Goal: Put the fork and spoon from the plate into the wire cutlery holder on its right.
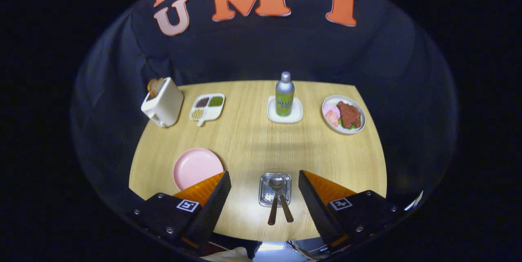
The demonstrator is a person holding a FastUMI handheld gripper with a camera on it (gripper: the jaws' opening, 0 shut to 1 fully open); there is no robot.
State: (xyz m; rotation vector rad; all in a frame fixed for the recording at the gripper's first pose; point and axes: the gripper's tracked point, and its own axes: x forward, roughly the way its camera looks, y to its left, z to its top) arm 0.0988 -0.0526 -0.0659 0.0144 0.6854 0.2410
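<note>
A pink plate point(195, 167) lies bare on the wooden table, partly behind my left finger. To its right, a square metal cutlery holder point(275, 189) stands between my fingers, a little ahead of their tips. A spoon point(281, 199) and a second wooden-handled utensil point(273, 209), its head hidden, rest in the holder with the handles leaning out toward me. My gripper point(264, 180) is open and hovers above the holder with nothing pressed between its fingers.
At the table's back stand a white toaster point(163, 102) with bread, a divided white dish point(207, 106) of beans, a green bottle point(284, 95) on a white coaster, and a plate of food point(343, 114). The table's near edge point(261, 238) runs just below the handles.
</note>
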